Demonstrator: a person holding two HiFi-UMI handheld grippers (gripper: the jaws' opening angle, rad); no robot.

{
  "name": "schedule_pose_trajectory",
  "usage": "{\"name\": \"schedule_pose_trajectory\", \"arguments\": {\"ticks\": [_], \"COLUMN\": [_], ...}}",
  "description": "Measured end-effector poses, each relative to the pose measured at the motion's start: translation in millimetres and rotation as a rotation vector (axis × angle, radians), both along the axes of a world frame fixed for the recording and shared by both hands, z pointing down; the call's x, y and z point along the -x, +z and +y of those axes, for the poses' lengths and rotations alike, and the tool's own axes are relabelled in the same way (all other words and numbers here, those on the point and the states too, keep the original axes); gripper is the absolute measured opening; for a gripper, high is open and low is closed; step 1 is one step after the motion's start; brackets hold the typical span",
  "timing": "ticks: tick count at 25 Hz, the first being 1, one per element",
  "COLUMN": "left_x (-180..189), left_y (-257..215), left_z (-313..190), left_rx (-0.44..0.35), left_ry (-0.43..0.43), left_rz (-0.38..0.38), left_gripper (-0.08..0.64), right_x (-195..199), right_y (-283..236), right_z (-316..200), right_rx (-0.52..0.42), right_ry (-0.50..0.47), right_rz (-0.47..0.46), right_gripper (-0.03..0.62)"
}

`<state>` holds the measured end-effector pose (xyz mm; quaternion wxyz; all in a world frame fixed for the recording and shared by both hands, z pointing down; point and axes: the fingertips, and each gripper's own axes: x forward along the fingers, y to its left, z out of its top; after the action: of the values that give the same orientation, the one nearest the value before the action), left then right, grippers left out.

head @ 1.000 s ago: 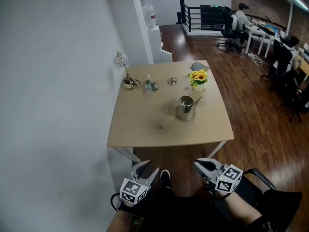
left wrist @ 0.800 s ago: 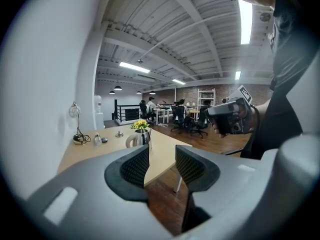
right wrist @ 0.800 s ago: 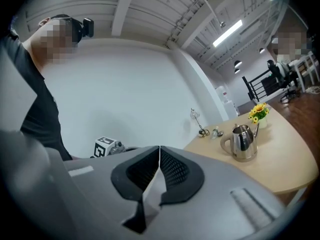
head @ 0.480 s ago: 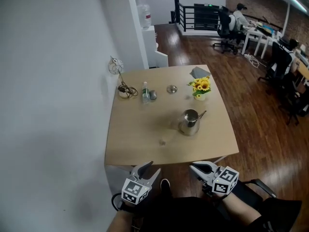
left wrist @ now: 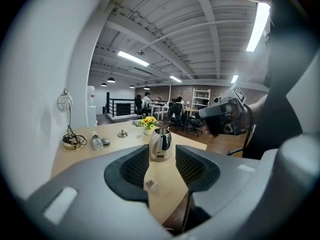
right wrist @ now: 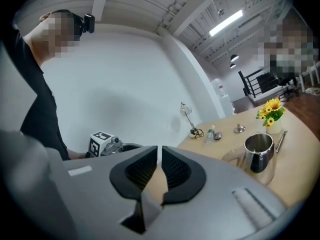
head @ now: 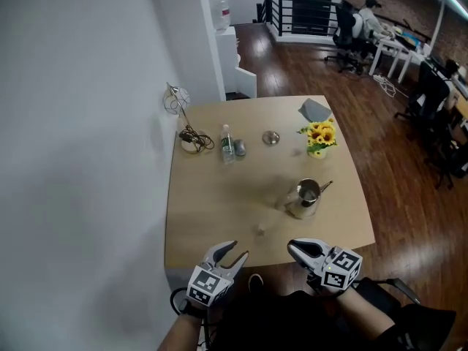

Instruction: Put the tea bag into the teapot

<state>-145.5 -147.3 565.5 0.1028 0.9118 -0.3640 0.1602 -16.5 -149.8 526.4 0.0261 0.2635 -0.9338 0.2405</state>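
Observation:
A shiny steel teapot (head: 306,198) stands lidless on the wooden table (head: 212,218), right of centre. The small tea bag (head: 259,229) lies on the table between the teapot and the near edge. In the left gripper view the teapot (left wrist: 160,145) shows between the jaws and the tea bag (left wrist: 148,184) lies just ahead. My left gripper (head: 234,251) is open and empty at the near table edge. My right gripper (head: 294,246) hovers beside it, its jaws opening to a narrow gap with nothing between them (right wrist: 159,159). In the right gripper view the teapot (right wrist: 259,156) is ahead on the right.
At the back of the table are the teapot's lid (head: 271,137), a pot of yellow flowers (head: 319,137), a small bottle (head: 227,145), a coiled cable (head: 191,141) and a grey cloth (head: 314,110). A white wall (head: 80,159) runs along the left.
The table has come nearer in the head view. Both grippers have moved forward from above the floor to the table's near edge.

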Motion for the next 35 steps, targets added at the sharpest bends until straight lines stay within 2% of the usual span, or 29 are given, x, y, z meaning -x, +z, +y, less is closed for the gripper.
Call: {"name": "schedule_pose_trajectory", "arguments": {"ticks": [8,12,19,24,32,35], "left_x": [4,5,7,15,28,31], "left_y": [17,21,36,51,62,65], "left_z": [-24,-35,-38,-33,-26,-25], "left_rx": [0.051,0.062,0.108,0.153,0.192,0.199], "left_ry": [-0.01,-0.046,-0.093,-0.128,-0.164,-0.173], "left_rz": [0.0,-0.005,-0.024,-0.045,-0.068,-0.067], "left_gripper": [0.163,0.165,0.172,0.172,0.172,0.172], "right_x": [17,18,24,44,70,72], "right_y": [5,15,74,143,246,266], "right_z": [-38,-51,-77,-89,-81,-81], "right_rx": [0.007,0.016,0.066,0.081,0.014,-0.014], "right_ry": [-0.023,-0.066,-0.139,-0.197,-0.398,-0.435], "right_rz": [0.018,0.035,0.154,0.339,0.704,0.783], "right_gripper": [0.049,0.051,0.061,0.074,0.109,0.109]}}
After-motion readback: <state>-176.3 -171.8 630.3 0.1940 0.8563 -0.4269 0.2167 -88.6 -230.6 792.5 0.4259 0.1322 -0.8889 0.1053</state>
